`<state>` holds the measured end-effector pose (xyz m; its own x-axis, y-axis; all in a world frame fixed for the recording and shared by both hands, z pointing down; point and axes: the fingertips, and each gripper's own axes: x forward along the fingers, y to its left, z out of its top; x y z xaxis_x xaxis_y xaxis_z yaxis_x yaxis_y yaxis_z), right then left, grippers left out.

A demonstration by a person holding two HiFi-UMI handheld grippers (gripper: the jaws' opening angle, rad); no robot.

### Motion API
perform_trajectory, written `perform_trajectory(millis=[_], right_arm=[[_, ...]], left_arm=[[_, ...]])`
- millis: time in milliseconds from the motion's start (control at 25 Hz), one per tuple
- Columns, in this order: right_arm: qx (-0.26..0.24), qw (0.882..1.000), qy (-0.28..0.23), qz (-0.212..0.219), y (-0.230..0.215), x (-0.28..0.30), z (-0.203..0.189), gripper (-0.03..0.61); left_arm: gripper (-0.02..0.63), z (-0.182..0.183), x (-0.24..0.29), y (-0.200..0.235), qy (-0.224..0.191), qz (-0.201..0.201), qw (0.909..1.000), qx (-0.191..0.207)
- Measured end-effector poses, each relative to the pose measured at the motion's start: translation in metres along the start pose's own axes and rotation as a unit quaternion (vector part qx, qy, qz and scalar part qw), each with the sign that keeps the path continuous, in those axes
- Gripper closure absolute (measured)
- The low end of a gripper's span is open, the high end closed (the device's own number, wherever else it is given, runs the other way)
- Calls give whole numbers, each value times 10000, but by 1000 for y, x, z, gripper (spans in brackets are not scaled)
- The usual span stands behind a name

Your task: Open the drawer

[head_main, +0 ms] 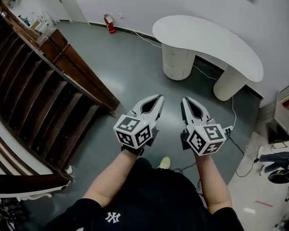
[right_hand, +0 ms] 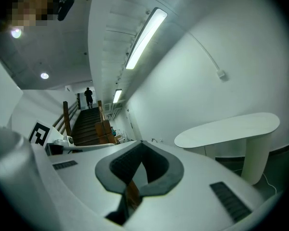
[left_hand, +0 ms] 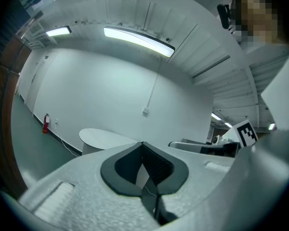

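Note:
A white kidney-shaped desk (head_main: 207, 40) stands across the grey floor, well ahead of both grippers. Its rounded pedestal (head_main: 177, 61) shows drawer fronts, all closed. My left gripper (head_main: 159, 98) and right gripper (head_main: 184, 100) are held side by side at waist height and point toward the desk. Both are shut with nothing between the jaws. In the left gripper view the left gripper (left_hand: 142, 144) has its tips together, with the desk (left_hand: 103, 138) far beyond. In the right gripper view the right gripper (right_hand: 141, 142) is closed too, and the desk (right_hand: 226, 128) lies to its right.
A dark wooden staircase (head_main: 36, 95) with a banister fills the left side. A red fire extinguisher (head_main: 109, 24) stands by the far wall. Cables (head_main: 233, 143) trail on the floor at the right, near a low shelf (head_main: 284, 114) and shoes. A person stands on the stairs (right_hand: 88, 96).

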<state>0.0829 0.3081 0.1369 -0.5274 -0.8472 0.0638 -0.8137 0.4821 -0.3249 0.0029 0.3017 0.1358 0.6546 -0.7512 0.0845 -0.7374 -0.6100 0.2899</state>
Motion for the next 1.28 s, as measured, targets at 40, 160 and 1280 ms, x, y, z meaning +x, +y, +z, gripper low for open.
perform_trajectory(millis=[40,160,1280], right_arm=[[64,10000,-3,-6,-4,2,0,563],[198,9998,18,-28,-13,9,0,563],[1440,9859,486,-695,-124,268,-35,563]], left_arm=[[604,0,4,1,19,6,10000,6],[604,0,15,6,79,15,10000,-7],[604,5,206,214,542,-506,9972,66]])
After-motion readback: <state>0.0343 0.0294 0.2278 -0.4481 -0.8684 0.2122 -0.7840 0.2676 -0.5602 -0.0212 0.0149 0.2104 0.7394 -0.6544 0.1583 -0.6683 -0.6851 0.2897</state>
